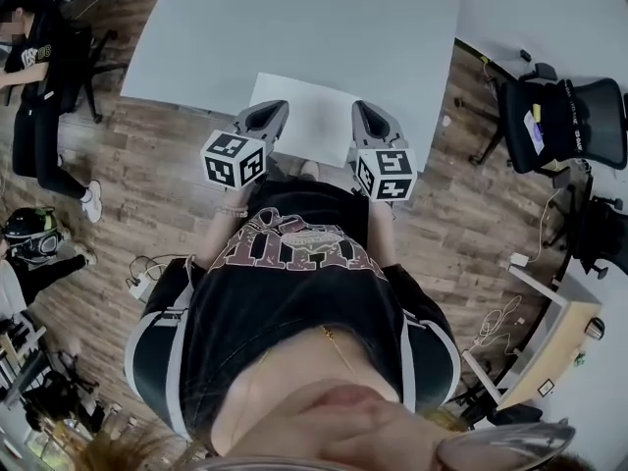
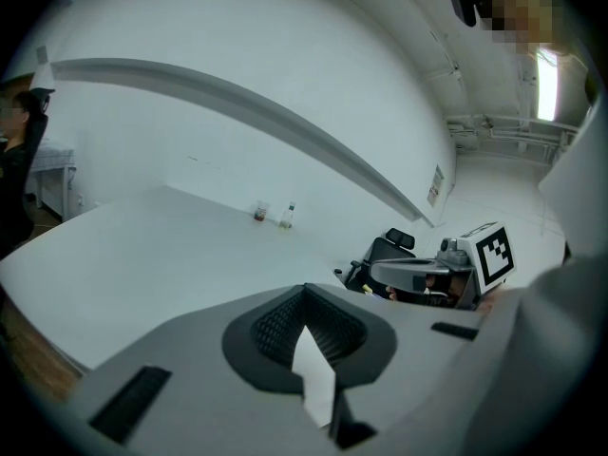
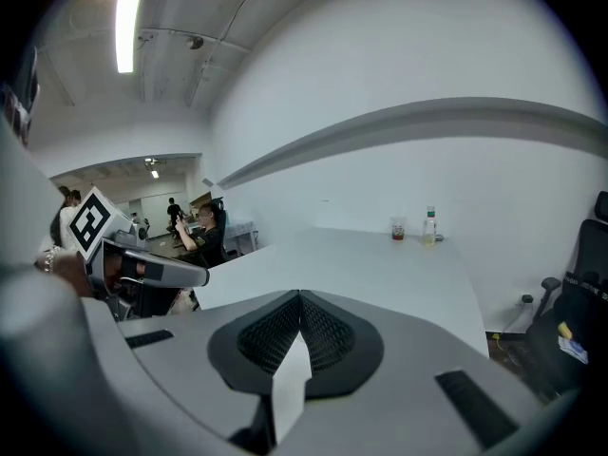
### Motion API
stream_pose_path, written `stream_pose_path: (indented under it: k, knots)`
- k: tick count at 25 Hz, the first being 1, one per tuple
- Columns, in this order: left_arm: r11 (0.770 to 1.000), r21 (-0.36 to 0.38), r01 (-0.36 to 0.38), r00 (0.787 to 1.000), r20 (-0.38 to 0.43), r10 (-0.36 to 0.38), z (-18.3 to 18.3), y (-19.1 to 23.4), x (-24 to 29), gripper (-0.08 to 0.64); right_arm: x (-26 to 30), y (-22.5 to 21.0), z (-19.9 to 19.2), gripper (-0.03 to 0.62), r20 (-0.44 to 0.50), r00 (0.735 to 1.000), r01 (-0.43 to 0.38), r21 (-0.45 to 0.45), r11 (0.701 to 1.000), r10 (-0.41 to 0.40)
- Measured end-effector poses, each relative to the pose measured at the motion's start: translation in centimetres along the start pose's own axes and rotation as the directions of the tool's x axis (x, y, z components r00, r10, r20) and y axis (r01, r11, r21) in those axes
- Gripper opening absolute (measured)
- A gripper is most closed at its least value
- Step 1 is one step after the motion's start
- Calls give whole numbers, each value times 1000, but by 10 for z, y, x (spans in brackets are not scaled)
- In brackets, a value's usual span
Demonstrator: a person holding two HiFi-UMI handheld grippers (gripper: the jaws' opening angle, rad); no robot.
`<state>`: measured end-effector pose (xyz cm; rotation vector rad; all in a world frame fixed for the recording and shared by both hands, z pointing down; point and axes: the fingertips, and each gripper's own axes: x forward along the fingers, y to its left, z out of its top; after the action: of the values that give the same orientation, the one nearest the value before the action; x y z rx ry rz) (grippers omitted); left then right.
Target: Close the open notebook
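Note:
The notebook (image 1: pixel 312 116) shows as a flat white rectangle at the near edge of the pale grey table (image 1: pixel 294 27); no spine or cover can be made out. My left gripper (image 1: pixel 272 112) hovers over its left part and my right gripper (image 1: pixel 364 110) over its right part, both pointing away from me. Each has its jaws shut tip to tip with nothing held, as the left gripper view (image 2: pixel 304 293) and the right gripper view (image 3: pixel 300 297) show. Each gripper also sees the other gripper (image 2: pixel 446 272) (image 3: pixel 128 262) beside it. The notebook itself is hidden in both gripper views.
A small cup (image 2: pixel 260 213) and a bottle (image 2: pixel 287 217) stand at the table's far end. Black office chairs (image 1: pixel 564 121) are to the right, and a wooden desk (image 1: pixel 549 351) at lower right. A person in black (image 1: pixel 39 77) sits at the left.

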<state>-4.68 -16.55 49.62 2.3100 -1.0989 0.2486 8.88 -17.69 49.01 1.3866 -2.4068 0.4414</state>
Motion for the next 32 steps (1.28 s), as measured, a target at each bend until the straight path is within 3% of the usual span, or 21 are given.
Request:
stream_pose_path:
  k: [6, 13, 20, 25, 32]
  knots:
    - [1000, -13, -29, 1000, -12, 29, -13, 10, -9, 48, 4, 11, -10, 18, -18, 1000, -20, -13, 1000, 20]
    - [1000, 2, 5, 997, -74, -4, -18, 16, 2, 48, 14, 12, -15, 18, -47, 999, -12, 5, 1000, 12]
    - [998, 59, 12, 989, -145, -3, -39, 26, 9, 48, 23, 11, -38, 18, -101, 995, 16, -17, 1000, -18]
    - [993, 115, 3, 981, -192, 20, -54, 35, 13, 48, 26, 3, -43, 18, -109, 994, 28, 29, 999, -25]
    - [994, 105, 6, 977, -210, 16, -64, 39, 14, 48, 28, -11, -46, 19, -114, 993, 42, 52, 998, -36]
